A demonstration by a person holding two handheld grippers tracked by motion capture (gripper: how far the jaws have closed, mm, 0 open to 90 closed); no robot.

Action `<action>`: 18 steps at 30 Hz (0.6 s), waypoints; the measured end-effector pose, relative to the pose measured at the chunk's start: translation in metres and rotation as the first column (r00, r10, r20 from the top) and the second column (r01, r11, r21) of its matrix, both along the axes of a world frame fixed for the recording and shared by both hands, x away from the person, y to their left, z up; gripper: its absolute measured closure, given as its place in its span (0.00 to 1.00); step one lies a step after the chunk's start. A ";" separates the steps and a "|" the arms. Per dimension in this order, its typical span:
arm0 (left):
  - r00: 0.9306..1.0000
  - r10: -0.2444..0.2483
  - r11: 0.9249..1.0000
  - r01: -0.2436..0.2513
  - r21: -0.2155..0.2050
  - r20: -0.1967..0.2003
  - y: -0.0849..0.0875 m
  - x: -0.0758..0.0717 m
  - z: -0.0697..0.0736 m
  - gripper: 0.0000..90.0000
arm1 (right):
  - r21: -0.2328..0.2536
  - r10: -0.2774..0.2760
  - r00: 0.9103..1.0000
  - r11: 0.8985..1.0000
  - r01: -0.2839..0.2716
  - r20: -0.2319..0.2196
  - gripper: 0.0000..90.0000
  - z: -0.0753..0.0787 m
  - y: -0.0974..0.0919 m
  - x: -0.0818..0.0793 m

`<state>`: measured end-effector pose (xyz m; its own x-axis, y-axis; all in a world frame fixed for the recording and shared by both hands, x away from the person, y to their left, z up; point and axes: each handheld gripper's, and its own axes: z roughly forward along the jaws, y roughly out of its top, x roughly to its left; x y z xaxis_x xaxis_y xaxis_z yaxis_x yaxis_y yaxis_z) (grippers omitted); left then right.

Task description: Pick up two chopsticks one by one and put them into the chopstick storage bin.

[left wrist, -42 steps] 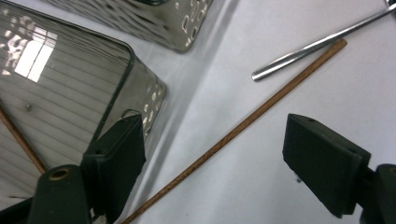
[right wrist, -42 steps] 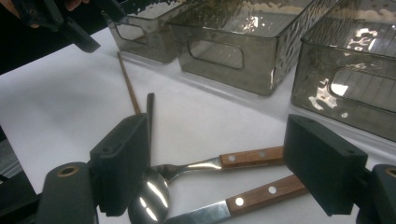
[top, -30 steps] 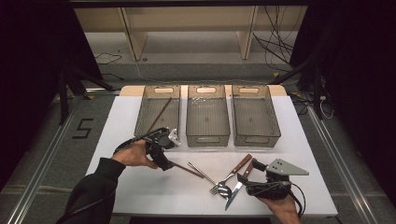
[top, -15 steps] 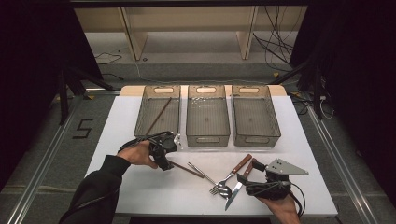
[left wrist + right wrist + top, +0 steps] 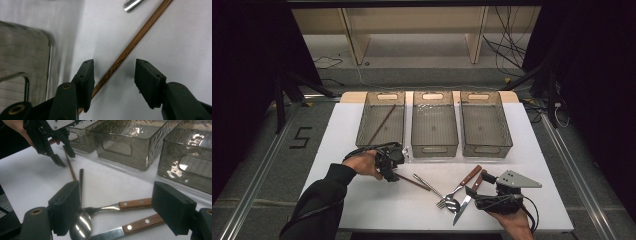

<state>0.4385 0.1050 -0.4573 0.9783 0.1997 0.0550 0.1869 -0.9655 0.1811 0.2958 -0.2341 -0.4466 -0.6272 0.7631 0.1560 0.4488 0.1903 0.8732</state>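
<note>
— White tabletop (image 5: 362, 130) under dark surroundings, with three smoky clear plastic bins (image 5: 434, 125) in a row at the far side. What's on the left?

— One thin brown wooden chopstick (image 5: 382, 122) lies slanted in the leftmost bin. Just in front of that bin, the left gripper (image 5: 113, 75) points down at a second brown wooden chopstick (image 5: 132, 45) lying flat on the table.

— Gripped?

— No. Its jaws have just been closing and stand about half open, the stick between them, close by one pad, the other clear of it.

— Further right?

— A steel spoon (image 5: 432, 186), a wooden-handled fork (image 5: 462, 182) and a wooden-handled knife (image 5: 464, 200) crossing. The right gripper (image 5: 120, 212) hovers over them, jaws wide, holding nothing.
</note>
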 end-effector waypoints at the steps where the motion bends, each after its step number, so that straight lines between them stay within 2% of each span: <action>1: 1.000 -0.001 1.000 0.001 0.001 -0.003 0.000 0.001 -0.001 0.56 | 0.000 0.000 1.000 1.000 0.000 0.001 0.27 0.000 0.000 0.000; 9: 0.999 -0.007 1.000 0.007 0.001 -0.042 0.002 0.000 -0.002 0.66 | 0.001 -0.002 1.000 1.000 0.002 -0.002 0.27 0.000 0.000 0.000; 18: 0.997 -0.052 0.998 0.055 0.043 -0.059 0.006 -0.007 -0.001 0.76 | 0.004 -0.003 1.000 1.000 0.003 -0.002 0.27 0.000 -0.001 0.001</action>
